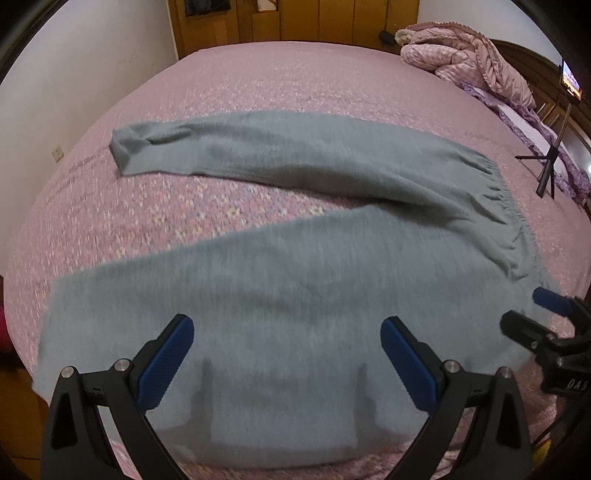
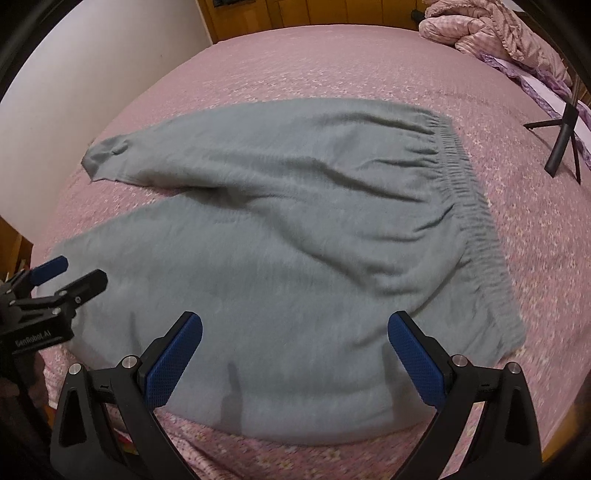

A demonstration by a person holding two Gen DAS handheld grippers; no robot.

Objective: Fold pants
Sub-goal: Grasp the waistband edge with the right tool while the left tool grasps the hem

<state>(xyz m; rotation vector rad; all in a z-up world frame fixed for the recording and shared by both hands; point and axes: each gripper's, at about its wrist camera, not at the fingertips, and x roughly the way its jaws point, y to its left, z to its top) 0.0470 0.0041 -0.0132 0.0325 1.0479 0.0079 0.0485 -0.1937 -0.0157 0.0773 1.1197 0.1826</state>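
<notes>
Grey fleece pants (image 1: 303, 192) lie spread flat on a pink bedspread (image 1: 258, 74), legs apart in a V, with the elastic waistband (image 2: 469, 192) to the right. The far leg's cuff (image 1: 125, 147) lies at the left. My left gripper (image 1: 286, 332) is open and empty above the near leg. My right gripper (image 2: 295, 328) is open and empty above the near leg, close to the waistband. The right gripper also shows at the right edge of the left wrist view (image 1: 532, 314). The left gripper shows at the left edge of the right wrist view (image 2: 74, 273).
A bunched pink quilt (image 1: 465, 48) lies at the bed's far right corner. A black tripod (image 1: 550, 162) with a phone stands on the bed's right side. A white wall (image 1: 92, 66) lies left and wooden cabinets (image 1: 295, 18) stand behind the bed.
</notes>
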